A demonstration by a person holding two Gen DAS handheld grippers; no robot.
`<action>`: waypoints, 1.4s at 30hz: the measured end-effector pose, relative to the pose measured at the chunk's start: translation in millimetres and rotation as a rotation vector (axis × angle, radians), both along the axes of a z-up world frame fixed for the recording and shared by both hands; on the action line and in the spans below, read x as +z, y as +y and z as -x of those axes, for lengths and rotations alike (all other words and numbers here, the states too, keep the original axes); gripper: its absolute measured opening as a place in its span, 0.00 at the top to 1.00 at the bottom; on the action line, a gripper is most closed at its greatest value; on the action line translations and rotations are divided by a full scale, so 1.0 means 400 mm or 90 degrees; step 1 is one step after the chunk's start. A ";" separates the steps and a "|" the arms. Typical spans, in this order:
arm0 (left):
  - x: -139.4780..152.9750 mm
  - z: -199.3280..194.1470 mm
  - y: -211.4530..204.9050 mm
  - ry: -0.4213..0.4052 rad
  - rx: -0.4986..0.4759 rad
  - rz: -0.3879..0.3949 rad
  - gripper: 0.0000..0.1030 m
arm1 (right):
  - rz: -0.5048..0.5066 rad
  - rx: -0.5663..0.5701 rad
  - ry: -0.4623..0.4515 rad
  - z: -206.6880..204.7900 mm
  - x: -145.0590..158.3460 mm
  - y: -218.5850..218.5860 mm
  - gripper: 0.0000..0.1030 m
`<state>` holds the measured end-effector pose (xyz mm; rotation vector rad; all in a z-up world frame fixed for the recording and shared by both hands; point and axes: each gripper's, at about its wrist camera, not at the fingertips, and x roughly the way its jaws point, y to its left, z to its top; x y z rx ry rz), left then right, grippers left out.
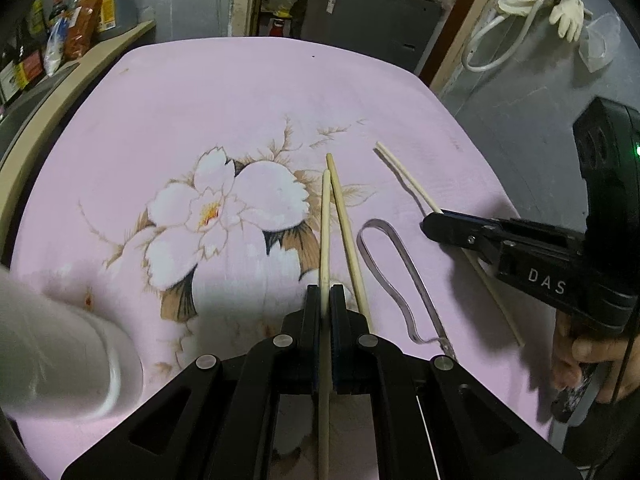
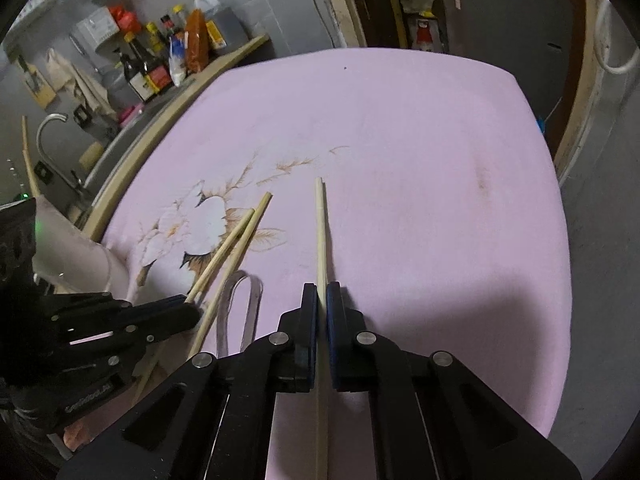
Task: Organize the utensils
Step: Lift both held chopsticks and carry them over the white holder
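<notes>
Pinched between the left claw (image 1: 325, 292) is one chopstick (image 1: 325, 232) beside its loose mate (image 1: 348, 236) on the pink worktop (image 1: 200, 92); the right claw (image 2: 322, 292) clamps another chopstick (image 2: 320, 232); pairing seems underway; next, lay them parallel.

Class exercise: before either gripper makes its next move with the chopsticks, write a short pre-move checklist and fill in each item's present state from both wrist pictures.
1. Left gripper shut on a pale wooden chopstick: ok.
2. Right gripper shut on another pale wooden chopstick: ok.
3. Third wooden chopstick lies loose on the pink flowered cloth, beside the left-held one: ok.
4. Clear plastic band loop lies between the two grippers, apart from both: ok.
5. White cup-like holder at the left edge, opening unobstructed: cannot tell.
</notes>
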<state>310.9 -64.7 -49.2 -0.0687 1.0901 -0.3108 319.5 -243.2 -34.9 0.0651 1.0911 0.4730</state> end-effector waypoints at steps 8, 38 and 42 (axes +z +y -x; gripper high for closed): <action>0.012 0.086 0.016 -0.039 -0.002 0.020 0.98 | -0.036 -0.019 -0.059 0.082 0.022 -0.005 0.97; 0.156 0.303 0.111 -0.308 0.049 0.130 0.98 | -0.108 -0.072 -0.393 0.346 0.174 0.069 0.98; 0.175 0.324 0.116 -0.367 0.057 0.138 0.98 | -0.109 -0.075 -0.454 0.365 0.206 0.096 0.98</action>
